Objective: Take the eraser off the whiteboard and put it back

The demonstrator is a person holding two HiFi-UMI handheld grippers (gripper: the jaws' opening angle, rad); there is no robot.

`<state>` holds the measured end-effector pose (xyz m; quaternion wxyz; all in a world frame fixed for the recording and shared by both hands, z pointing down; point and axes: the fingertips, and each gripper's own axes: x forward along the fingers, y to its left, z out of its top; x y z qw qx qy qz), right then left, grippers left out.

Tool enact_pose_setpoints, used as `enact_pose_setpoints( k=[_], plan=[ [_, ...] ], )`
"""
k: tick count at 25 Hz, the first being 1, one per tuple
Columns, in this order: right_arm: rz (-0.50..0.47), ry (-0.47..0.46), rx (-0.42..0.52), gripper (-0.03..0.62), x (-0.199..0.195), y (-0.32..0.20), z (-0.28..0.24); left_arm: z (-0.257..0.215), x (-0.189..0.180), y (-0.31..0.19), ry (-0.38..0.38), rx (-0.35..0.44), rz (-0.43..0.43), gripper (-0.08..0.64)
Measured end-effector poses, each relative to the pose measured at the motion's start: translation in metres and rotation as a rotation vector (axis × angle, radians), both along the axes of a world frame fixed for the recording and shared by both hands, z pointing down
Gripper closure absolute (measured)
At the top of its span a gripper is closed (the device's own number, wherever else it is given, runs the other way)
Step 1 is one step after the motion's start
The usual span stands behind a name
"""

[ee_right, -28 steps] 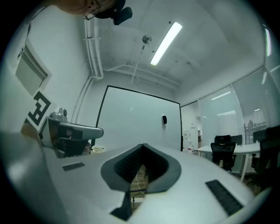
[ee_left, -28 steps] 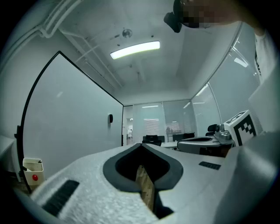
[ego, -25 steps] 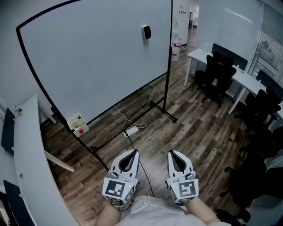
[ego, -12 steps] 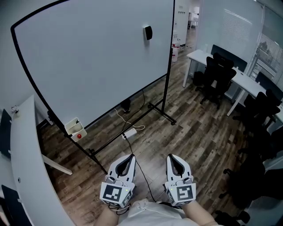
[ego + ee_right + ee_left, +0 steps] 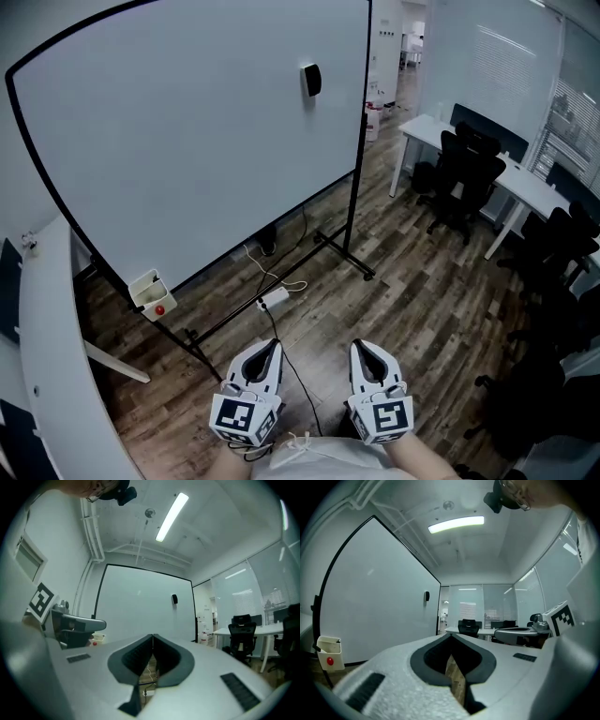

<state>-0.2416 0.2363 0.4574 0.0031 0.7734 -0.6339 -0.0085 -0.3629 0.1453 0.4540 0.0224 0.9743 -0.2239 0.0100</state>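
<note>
A small black eraser [image 5: 310, 80] clings high on the right part of a large whiteboard [image 5: 187, 131] on a rolling stand. It shows as a dark spot in the left gripper view [image 5: 427, 596] and in the right gripper view [image 5: 174, 599]. My left gripper [image 5: 271, 344] and right gripper [image 5: 357, 345] are held low, side by side, close to my body and far from the board. Both point level at it. Each has its jaws shut tip to tip with nothing between them.
A white holder with a red button [image 5: 151, 294] hangs at the board's lower left corner. A power strip and cable [image 5: 275, 298] lie on the wood floor by the stand's feet. Desks [image 5: 525, 183] and black chairs [image 5: 466, 169] fill the right side. A curved white counter [image 5: 47, 375] runs along the left.
Both grippers have sunk lower in the head view and drawn nearer to my body. The whiteboard now fills more of the view, as the view has shifted slightly.
</note>
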Motion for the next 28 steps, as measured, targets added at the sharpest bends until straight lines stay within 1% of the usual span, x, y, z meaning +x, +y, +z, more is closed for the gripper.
enact_pose_setpoints(
  k=[2,4,7,10,13,15,17,19,23,26,28],
  plan=[
    [-0.02,-0.008,0.013,0.566,0.022,-0.012,0.0,-0.001,0.019,-0.009,-0.003,0.011,-0.022,0.545],
    [-0.042,-0.009,0.029,0.565,0.052,-0.023,-0.002,0.0,0.047,-0.018,-0.008,0.019,-0.042,0.545],
    [-0.076,-0.032,0.032,0.565,0.106,-0.035,0.0,0.001,0.102,-0.026,-0.027,0.029,-0.065,0.545],
    [-0.107,-0.06,0.01,0.565,0.163,-0.049,0.002,-0.002,0.16,-0.033,-0.046,0.05,-0.084,0.545],
    [-0.148,-0.048,-0.009,0.565,0.216,-0.066,-0.001,-0.007,0.209,-0.045,-0.018,0.057,-0.126,0.544],
    [-0.199,-0.03,-0.034,0.565,0.243,-0.077,-0.002,-0.007,0.235,-0.052,-0.002,0.049,-0.156,0.545],
    [-0.269,-0.021,-0.073,0.565,0.259,-0.089,0.001,-0.004,0.257,-0.055,-0.008,0.043,-0.176,0.544],
    [-0.315,-0.023,-0.086,0.565,0.269,-0.104,0.002,-0.003,0.271,-0.063,-0.027,0.039,-0.189,0.544],
    [-0.354,-0.025,-0.079,0.565,0.288,-0.14,0.005,-0.003,0.29,-0.1,-0.048,0.031,-0.232,0.545],
    [-0.373,-0.014,-0.078,0.565,0.303,-0.178,0.006,-0.008,0.306,-0.138,-0.059,0.056,-0.254,0.545],
    [-0.378,-0.002,-0.072,0.565,0.311,-0.207,0.004,-0.009,0.315,-0.164,-0.048,0.062,-0.264,0.545]
  ],
)
